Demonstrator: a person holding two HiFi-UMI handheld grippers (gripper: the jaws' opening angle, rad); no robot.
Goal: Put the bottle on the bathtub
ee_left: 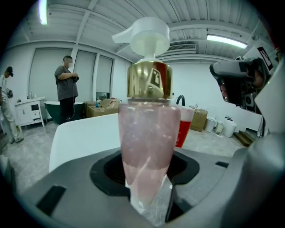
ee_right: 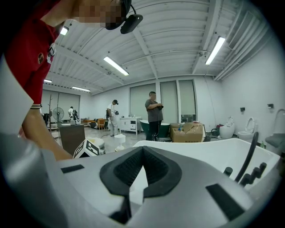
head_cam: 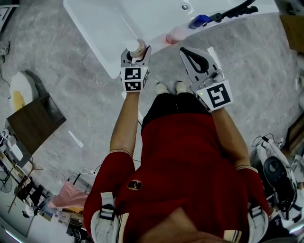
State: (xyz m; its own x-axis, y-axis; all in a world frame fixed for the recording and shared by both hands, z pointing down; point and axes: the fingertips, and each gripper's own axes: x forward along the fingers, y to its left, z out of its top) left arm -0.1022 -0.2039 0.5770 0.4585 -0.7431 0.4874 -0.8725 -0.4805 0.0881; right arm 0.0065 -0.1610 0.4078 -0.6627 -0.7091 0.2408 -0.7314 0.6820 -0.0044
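A clear pump bottle [head_cam: 138, 46] with pink liquid, a gold collar and a white pump stands upright between the jaws of my left gripper [head_cam: 137, 53], which is shut on its lower body. In the left gripper view the bottle [ee_left: 144, 147] fills the middle. It is held at the near rim of the white bathtub [head_cam: 104, 23]; I cannot tell if it touches the rim. My right gripper [head_cam: 189, 52] is beside it to the right, shut and holding nothing [ee_right: 142, 151]. A second bottle [head_cam: 176, 34] with red liquid [ee_left: 183, 127] stands on the tub rim between the two grippers.
A black faucet [head_cam: 232, 12] with a blue part [head_cam: 199, 21] sits at the tub's right end. A dark wooden cabinet [head_cam: 33, 124] stands on the left floor, and equipment [head_cam: 275, 173] lies at the right. People [ee_right: 153, 113] and cardboard boxes [ee_right: 191, 131] are far behind the tub.
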